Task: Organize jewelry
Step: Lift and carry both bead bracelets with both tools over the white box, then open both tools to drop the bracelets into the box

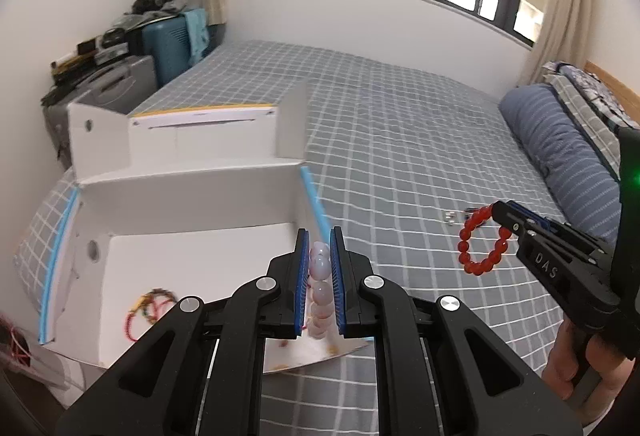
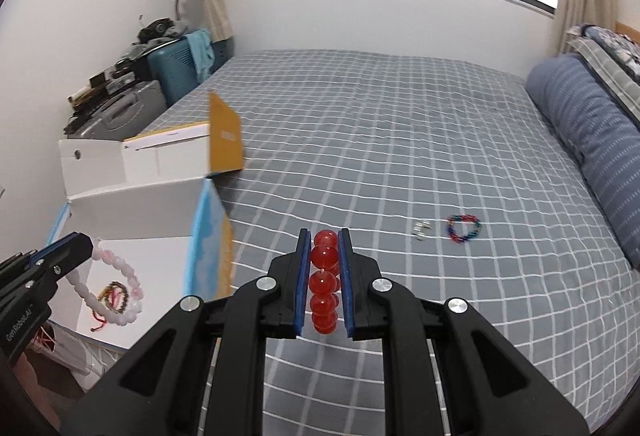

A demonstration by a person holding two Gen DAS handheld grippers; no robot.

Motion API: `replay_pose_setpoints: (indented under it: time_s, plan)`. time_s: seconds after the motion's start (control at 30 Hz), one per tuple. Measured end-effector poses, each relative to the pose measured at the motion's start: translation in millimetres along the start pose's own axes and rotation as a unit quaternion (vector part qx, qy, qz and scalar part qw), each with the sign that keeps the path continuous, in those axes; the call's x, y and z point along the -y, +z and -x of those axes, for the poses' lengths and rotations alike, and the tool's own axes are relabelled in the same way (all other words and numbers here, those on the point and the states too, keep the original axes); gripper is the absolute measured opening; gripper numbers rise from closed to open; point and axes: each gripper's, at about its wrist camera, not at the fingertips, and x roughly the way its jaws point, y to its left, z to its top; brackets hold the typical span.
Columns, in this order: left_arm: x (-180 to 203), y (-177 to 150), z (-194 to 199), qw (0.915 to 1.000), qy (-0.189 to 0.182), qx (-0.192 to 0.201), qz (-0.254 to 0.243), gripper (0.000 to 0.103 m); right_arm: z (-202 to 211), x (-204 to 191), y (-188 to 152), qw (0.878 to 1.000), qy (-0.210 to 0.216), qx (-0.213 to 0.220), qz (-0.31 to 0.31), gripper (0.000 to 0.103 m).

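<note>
Two carried: left gripper [image 1: 320, 284] clamps pink bead bracelet [image 1: 320, 292]; right gripper [image 2: 324, 284] clamps red bead bracelet [image 2: 324, 284].
Boxed: string bracelets [image 1: 148, 310] in white box [image 1: 180, 191].
Left: multicolour bracelet [image 2: 464, 228], small silver pieces [image 2: 421, 230] on bed.

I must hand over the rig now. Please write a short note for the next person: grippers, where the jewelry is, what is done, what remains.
Left gripper: shut on the pale pink bead bracelet, held over the open white box.
Right gripper: shut on the red bead bracelet, above the checked bedspread.
Done: some thin cord bracelets already lie in the box.
Left: drop both held bracelets in; then collect the multicoloured bracelet and the small silver pieces from the bed.
</note>
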Motion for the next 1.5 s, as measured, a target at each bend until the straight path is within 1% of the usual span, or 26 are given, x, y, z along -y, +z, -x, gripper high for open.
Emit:
replay_pose_setpoints:
  time_s: [0.13,0.23,0.37,0.53,0.67,0.77,0.83,0.93,1.07,1.27,1.43,1.5]
  plan:
    - [-32,-2,2,0.9997,0.022,0.001,0.014,0.01,-2,-28,3,1.0,0.012,0.008,0.019,0.013]
    - [-53,-5,0,0.9991,0.035,-0.003,0.025,0.01,1,-52,0,0.999,0.016,0.022,0.037,0.013]
    - [-81,-10,1,0.9976,0.055,-0.007,0.042,0.01,0,-82,-5,0.998,0.037,0.03,0.049,0.013]
    - [-105,-16,6,0.9958,0.07,-0.006,0.058,0.01,-5,-115,-13,0.996,0.058,0.04,0.059,0.013]
    - [-121,-21,8,0.9943,0.082,-0.008,0.067,0.01,-17,-139,-21,0.994,0.074,0.029,0.072,0.013]
    - [-133,-26,2,0.9928,0.091,-0.018,0.076,0.01,-31,-151,-30,0.993,0.083,0.016,0.078,0.013]
    - [-140,-30,-3,0.9922,0.094,-0.025,0.078,0.01,-43,-156,-34,0.993,0.086,0.006,0.077,0.013]
    - [-148,-36,-14,0.9912,0.098,-0.036,0.081,0.01,-65,-163,-43,0.993,0.089,-0.022,0.077,0.013]
    - [-160,-44,-31,0.9893,0.106,-0.054,0.085,0.01,-82,-169,-52,0.992,0.081,-0.042,0.083,0.013]
    - [-167,-48,-47,0.9877,0.112,-0.068,0.085,0.011,-105,-175,-62,0.991,0.079,-0.07,0.087,0.013]
    - [-168,-51,-55,0.9864,0.119,-0.078,0.083,0.011,-106,-177,-62,0.99,0.079,-0.072,0.091,0.013]
    - [-168,-51,-54,0.9861,0.121,-0.078,0.082,0.011,-103,-177,-63,0.991,0.075,-0.066,0.094,0.014]
